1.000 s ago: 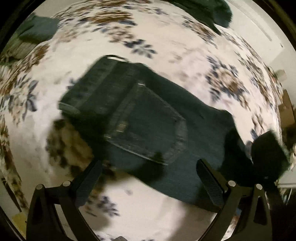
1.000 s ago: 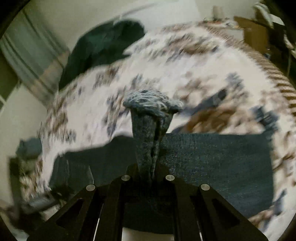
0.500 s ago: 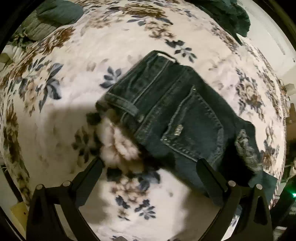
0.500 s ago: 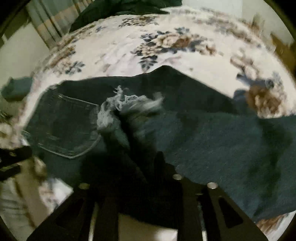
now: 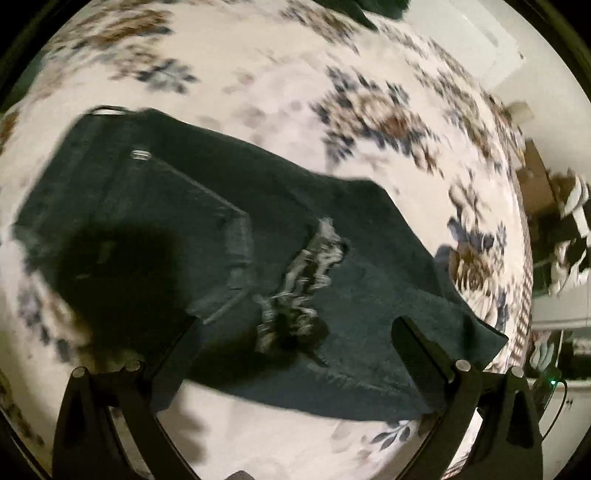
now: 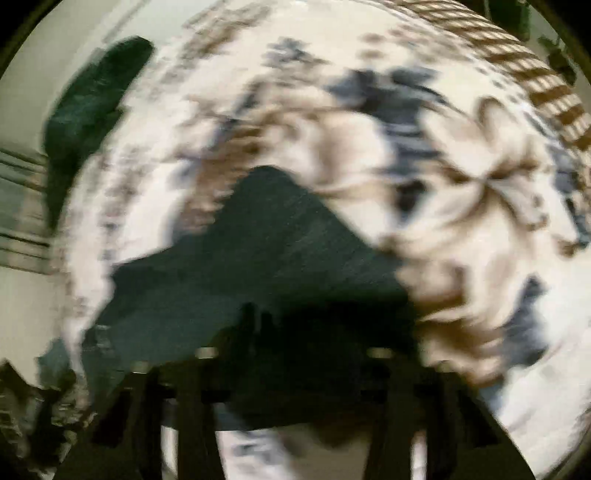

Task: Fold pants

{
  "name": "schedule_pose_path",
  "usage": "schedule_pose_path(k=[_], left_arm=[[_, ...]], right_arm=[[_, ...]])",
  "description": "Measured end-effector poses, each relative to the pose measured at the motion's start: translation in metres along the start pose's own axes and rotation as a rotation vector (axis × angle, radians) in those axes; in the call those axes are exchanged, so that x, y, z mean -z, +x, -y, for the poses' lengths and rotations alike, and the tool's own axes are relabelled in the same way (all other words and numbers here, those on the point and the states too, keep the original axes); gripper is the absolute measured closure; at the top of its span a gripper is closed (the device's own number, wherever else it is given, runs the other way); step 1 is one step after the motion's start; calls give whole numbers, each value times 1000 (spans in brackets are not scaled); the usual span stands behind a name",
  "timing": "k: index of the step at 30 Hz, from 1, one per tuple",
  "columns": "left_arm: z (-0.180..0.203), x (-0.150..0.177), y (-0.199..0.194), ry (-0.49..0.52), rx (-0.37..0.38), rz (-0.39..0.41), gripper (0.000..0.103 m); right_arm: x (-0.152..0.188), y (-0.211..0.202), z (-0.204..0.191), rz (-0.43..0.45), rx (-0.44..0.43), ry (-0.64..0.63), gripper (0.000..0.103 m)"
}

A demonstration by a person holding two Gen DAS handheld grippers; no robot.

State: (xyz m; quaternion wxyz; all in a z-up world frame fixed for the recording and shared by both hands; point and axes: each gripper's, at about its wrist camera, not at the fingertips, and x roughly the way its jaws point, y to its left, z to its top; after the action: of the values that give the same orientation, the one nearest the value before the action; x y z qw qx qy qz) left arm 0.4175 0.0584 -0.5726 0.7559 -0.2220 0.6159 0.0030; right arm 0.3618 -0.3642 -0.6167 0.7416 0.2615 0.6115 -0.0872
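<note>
Dark blue jeans [image 5: 207,229] lie folded on a floral bedspread [image 5: 258,74], back pocket up, with the frayed hem [image 5: 299,288] laid over the middle. My left gripper [image 5: 295,343] is open and empty, just above the near edge of the jeans. In the blurred right wrist view the jeans [image 6: 266,258] fill the lower centre. My right gripper [image 6: 291,369] is open, fingers [image 6: 192,398] spread apart, holding nothing that I can see.
A dark green garment [image 6: 92,99] lies at the far side of the bed, also seen in the left wrist view [image 5: 373,7]. Furniture and clutter [image 5: 554,229] stand past the right edge of the bed. A wall and curtain show at left [image 6: 18,206].
My right gripper has let go of the frayed hem, which now lies on the jeans, and has opened. Both views have shifted and are blurred by motion.
</note>
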Motion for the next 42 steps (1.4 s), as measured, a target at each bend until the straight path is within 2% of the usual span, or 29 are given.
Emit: schedule_pose_path(k=[2,4,6,7,8,11,14,16,19,20,21,23,25,26,27,29,31,33,36,39,41,42], left_arm=[[11,-2,13,41,-27,-9,0],[17,-6,28,72,-46,-23,0],[18,-5,40,95,-89,-43,0],[14,-3,49,108,-112,-69,0],[12,1,53,123,-132,-81,0],[16,21,53,217,-193,-73,0],[14,32,47,216,-209,-74,0],[7,29,39,165,-178,-83,0],[-3,19,24,65,-110,-49,0],[-5,17,23,55,-100,-41,0],[-6,15,24,36,-120,-51,0],[-14,13,24,10,-121,-52,0],[-29,19,2,-51,-93,10,0],[-39,22,-11,-78,-76,49,0],[-52,27,-26,-115,-60,97,0],[-91,40,-54,-242,-32,200,0],[-133,46,-60,-367,-25,232,0],[-156,45,-48,-468,-13,230,0],[-202,41,-30,-656,72,262,0],[-222,28,-16,-700,128,296,0],[-228,15,-10,-674,139,322,4],[-223,10,-7,-666,144,331,9]], right_arm=[[-5,3,6,-16,-11,-4,90],[-7,-1,4,-20,-26,4,83],[-7,-11,-1,-13,-98,32,55],[-7,-14,-4,-8,-123,35,49],[-7,-13,-6,-10,-120,31,46],[-6,-5,-9,-37,-90,7,46],[-4,-2,-23,-47,-45,-65,46],[-3,-3,-24,-54,-49,-65,46],[0,-3,-35,-75,-89,-83,46],[3,-2,-40,-79,-98,-96,46],[5,0,-43,-88,-100,-106,44],[9,8,-47,-103,-66,-118,44],[9,10,-48,-99,-60,-110,44],[8,8,-49,-91,-61,-109,39],[8,3,-51,-76,-57,-111,26],[6,-10,-52,-29,-46,-123,8],[4,-23,-51,16,-44,-134,6],[1,-27,-49,19,-34,-136,6],[0,-25,-41,2,-21,-117,6],[0,-17,-38,-20,-17,-101,6],[2,-11,-38,-24,-14,-100,6],[2,-9,-38,-21,-9,-104,6]])
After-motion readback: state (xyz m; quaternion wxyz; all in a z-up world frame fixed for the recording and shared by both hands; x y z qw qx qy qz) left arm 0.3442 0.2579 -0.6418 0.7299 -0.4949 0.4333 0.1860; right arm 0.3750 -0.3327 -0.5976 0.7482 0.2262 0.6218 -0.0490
